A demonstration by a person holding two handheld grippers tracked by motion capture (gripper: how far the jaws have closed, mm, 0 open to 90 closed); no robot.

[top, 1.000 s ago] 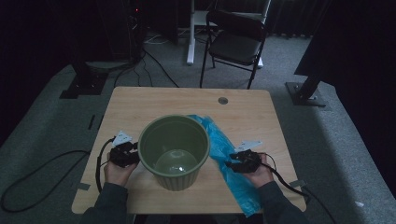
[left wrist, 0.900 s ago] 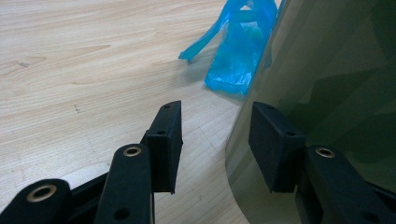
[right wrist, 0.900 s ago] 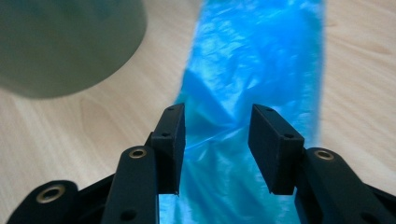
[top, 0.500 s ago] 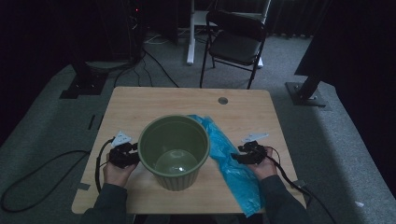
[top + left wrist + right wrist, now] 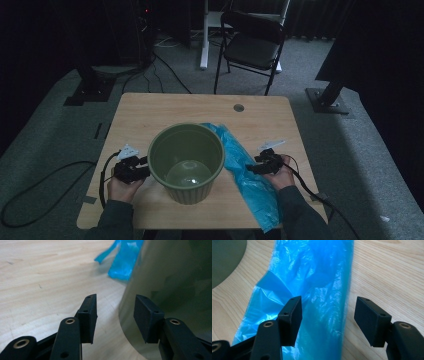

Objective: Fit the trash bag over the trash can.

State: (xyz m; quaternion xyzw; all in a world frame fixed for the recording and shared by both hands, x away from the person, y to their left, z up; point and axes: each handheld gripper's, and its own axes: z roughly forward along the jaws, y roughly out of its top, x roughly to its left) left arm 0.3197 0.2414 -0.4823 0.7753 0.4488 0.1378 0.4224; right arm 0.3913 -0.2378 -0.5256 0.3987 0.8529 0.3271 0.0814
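A green bucket is standing upright near the front middle of the wooden bench, its mouth open to the high view. A blue plastic bag is lying flat just to the bucket's right, running from behind the bucket toward the bench's front edge, where its end is hanging over.

The left gripper is sitting low on the bench at the bucket's left side, held in the person's left hand. In the left gripper view its fingers are standing spread apart, with the bucket's wall right beside the right-hand finger (whether it is touching cannot be told) and a corner of the blue bag showing beyond.

The right gripper is resting at the bag's right edge, held in the right hand. In the right gripper view its fingers are standing wide apart, gripping nothing, with the bag lying under and between them.
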